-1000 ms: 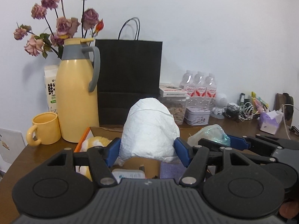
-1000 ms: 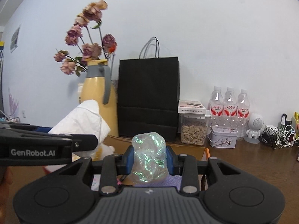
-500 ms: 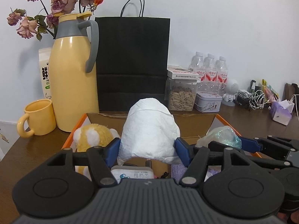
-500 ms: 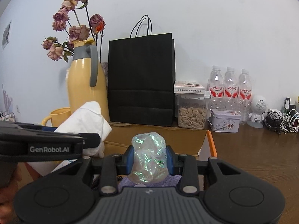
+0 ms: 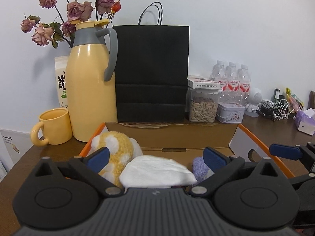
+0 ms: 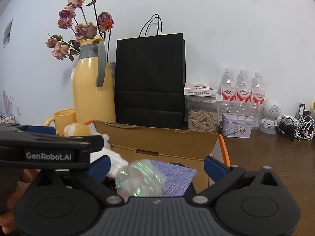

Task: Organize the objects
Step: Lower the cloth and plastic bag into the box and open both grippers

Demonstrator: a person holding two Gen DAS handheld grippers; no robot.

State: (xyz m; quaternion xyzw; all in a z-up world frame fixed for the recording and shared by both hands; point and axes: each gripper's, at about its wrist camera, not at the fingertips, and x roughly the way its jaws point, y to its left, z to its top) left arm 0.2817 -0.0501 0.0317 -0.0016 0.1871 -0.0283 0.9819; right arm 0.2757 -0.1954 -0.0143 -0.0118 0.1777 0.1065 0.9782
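An open cardboard box [image 5: 177, 135] with orange edges lies just ahead on the brown desk. In it are a yellow-and-white plush toy [image 5: 116, 147], a purple cloth [image 6: 177, 175], a white crumpled bundle [image 5: 157, 172] and an iridescent plastic bag [image 6: 139, 177]. My left gripper [image 5: 156, 156] hangs over the white bundle; its jaws are opening and the blue pads stand clear of it. My right gripper [image 6: 157, 167] is over the plastic bag, jaws opening too, pads off the bag. The left gripper [image 6: 49, 147] shows beside it in the right wrist view.
Behind the box stand a yellow thermos jug [image 5: 90, 90], a yellow mug [image 5: 53, 125], a black paper bag [image 5: 151, 72], a seed jar [image 5: 202, 108], a tin [image 5: 230, 112] and water bottles [image 5: 232, 78]. Cables [image 5: 275, 108] and a tissue pack [image 5: 305, 122] lie at right.
Both grippers sank toward the box and then opened. The white bundle dropped from the left pads and the plastic bag from the right pads; both now lie in the box.
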